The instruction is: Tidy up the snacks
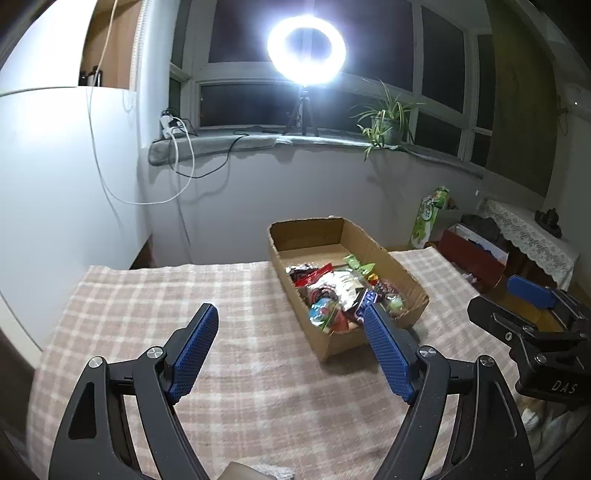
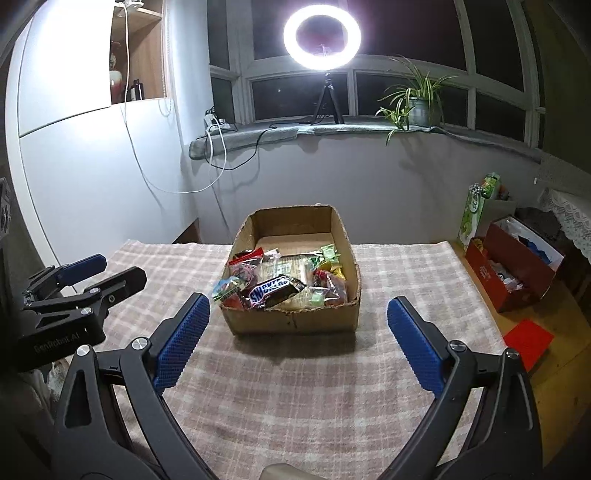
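Observation:
A shallow cardboard box (image 2: 295, 319) stands on the checked tablecloth (image 2: 295, 387). Its near half is filled with several wrapped snacks, a Snickers bar (image 2: 271, 290) lying on top at the front. In the left wrist view the same box (image 1: 332, 341) sits ahead and to the right, snacks (image 1: 332, 291) piled at its near end. My left gripper (image 1: 291, 314) is open above the cloth, nothing between its blue pads. My right gripper (image 2: 297, 308) is open wide just short of the box's front wall, empty. Each gripper shows at the edge of the other's view.
A ring light (image 2: 322, 36) on a tripod glares from the windowsill beside a potted plant (image 2: 417, 99). Right of the table, on the floor, are a red box (image 2: 513, 273), a green carton (image 2: 476, 206) and a red sheet (image 2: 528, 341). A white wall with hanging cables stands left.

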